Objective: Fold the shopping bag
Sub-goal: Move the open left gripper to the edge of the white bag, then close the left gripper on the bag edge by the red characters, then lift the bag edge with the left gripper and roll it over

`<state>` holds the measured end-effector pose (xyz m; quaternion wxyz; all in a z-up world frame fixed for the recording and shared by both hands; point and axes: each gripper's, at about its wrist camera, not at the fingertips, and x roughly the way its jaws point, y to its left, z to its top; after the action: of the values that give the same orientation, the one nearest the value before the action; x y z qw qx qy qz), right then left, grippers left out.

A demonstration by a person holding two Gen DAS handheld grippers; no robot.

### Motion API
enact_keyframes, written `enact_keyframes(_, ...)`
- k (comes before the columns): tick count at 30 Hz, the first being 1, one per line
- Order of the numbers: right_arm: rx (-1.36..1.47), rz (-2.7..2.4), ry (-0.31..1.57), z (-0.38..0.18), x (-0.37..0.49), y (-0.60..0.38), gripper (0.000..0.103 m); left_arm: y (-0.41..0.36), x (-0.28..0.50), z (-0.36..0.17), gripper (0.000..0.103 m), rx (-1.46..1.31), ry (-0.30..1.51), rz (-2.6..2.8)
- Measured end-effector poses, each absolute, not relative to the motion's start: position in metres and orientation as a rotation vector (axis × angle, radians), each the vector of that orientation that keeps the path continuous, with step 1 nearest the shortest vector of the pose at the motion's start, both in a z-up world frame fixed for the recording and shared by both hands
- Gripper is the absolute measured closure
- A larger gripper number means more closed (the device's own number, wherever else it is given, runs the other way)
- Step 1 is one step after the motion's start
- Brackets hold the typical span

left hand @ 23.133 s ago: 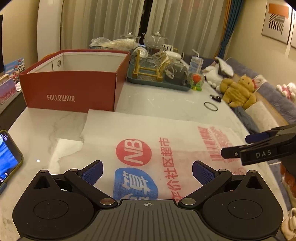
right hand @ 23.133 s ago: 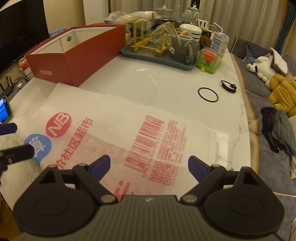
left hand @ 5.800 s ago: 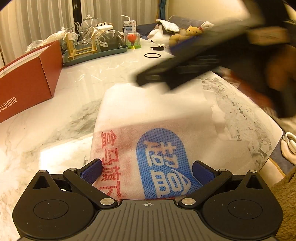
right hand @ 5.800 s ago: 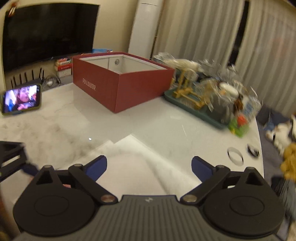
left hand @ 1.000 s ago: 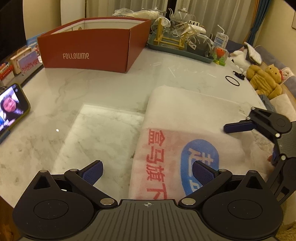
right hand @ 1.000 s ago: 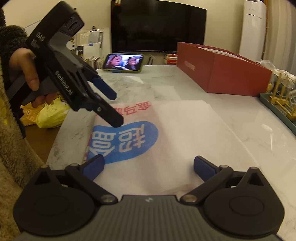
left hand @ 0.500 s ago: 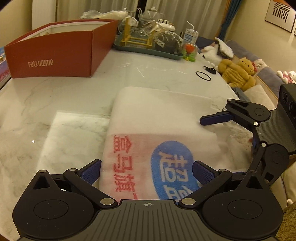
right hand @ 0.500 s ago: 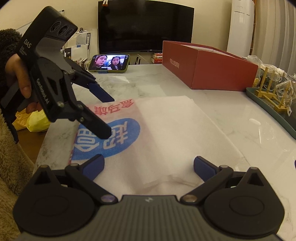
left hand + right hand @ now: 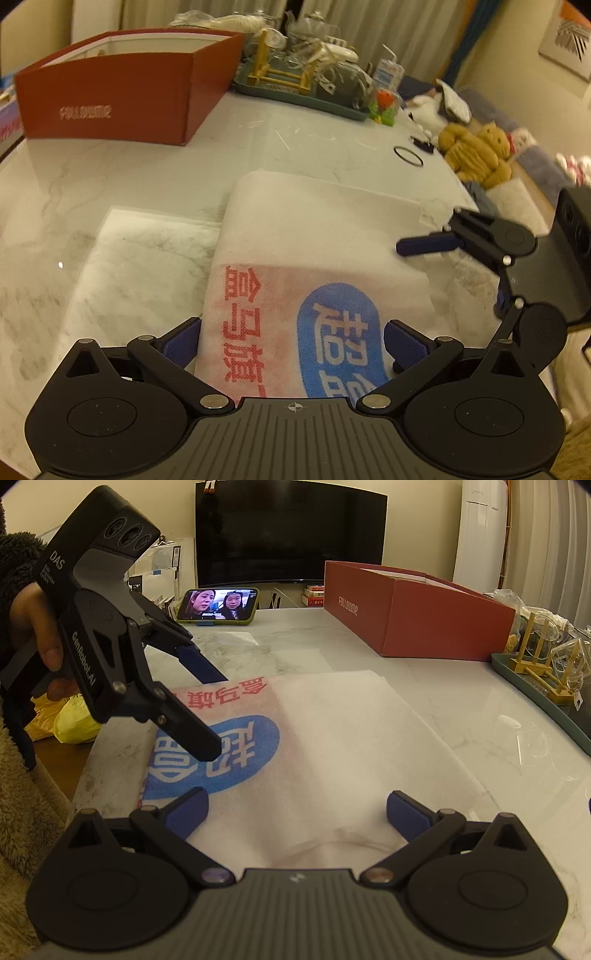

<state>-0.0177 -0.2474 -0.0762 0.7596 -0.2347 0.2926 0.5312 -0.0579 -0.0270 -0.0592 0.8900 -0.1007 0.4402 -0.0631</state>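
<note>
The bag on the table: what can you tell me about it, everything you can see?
The bag is thin, white, fabric-like, printed with red characters and a blue patch with white characters. It lies flat on the marble table, folded into a layered rectangle, with a rounded fold at its far end in the left view. Both claws, left and right, are open over its edges, gripping nothing.

The red open cardboard box (image 9: 413,613) reads "FOLLOWME". The black left tool (image 9: 210,714) bears "DAS" and "GenRobot.AI". The folded white fabric shopping bag (image 9: 317,258) shows red "盒马".
</note>
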Motion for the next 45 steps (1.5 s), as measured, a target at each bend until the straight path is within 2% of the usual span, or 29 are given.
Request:
enact_keyframes(2, -0.511, 1.157, 0.637, -0.076, -0.018, -0.248, 0.000, -0.024, -0.061, -0.060, 0.000, -0.225, 0.908, -0.121)
enact_keyframes(3, -0.511, 1.157, 0.637, -0.076, -0.018, -0.247, 0.000, -0.023, -0.062, -0.060, 0.005, -0.223, 0.906, -0.116)
enact_keyframes(5, -0.511, 1.157, 0.637, -0.076, -0.018, -0.247, 0.000, -0.023, -0.063, -0.059, 0.026, -0.202, 0.898, -0.068)
enact_keyframes(6, -0.511, 1.157, 0.637, -0.076, -0.018, -0.247, 0.000, -0.023, -0.063, -0.058, 0.050, -0.193, 0.895, -0.046)
enact_keyframes(7, -0.511, 1.157, 0.637, -0.076, -0.018, -0.247, 0.000, -0.019, -0.061, -0.058, 0.062, -0.201, 0.901, -0.043)
enact_keyframes(8, -0.511, 1.156, 0.637, -0.076, -0.018, -0.247, 0.000, -0.015, -0.060, -0.058, 0.063, -0.209, 0.905, -0.041)
enact_keyframes(10, -0.511, 1.156, 0.637, -0.076, -0.018, -0.247, 0.000, -0.009, -0.061, -0.057, 0.076, -0.223, 0.906, -0.040)
enact_keyframes(13, -0.511, 1.156, 0.637, -0.076, -0.018, -0.247, 0.000, -0.012, -0.062, -0.051, 0.083, -0.161, 0.881, -0.023)
enact_keyframes(45, -0.510, 1.155, 0.637, -0.076, -0.019, -0.247, 0.000, -0.042, -0.067, -0.011, 0.085, -0.019, 0.783, -0.102)
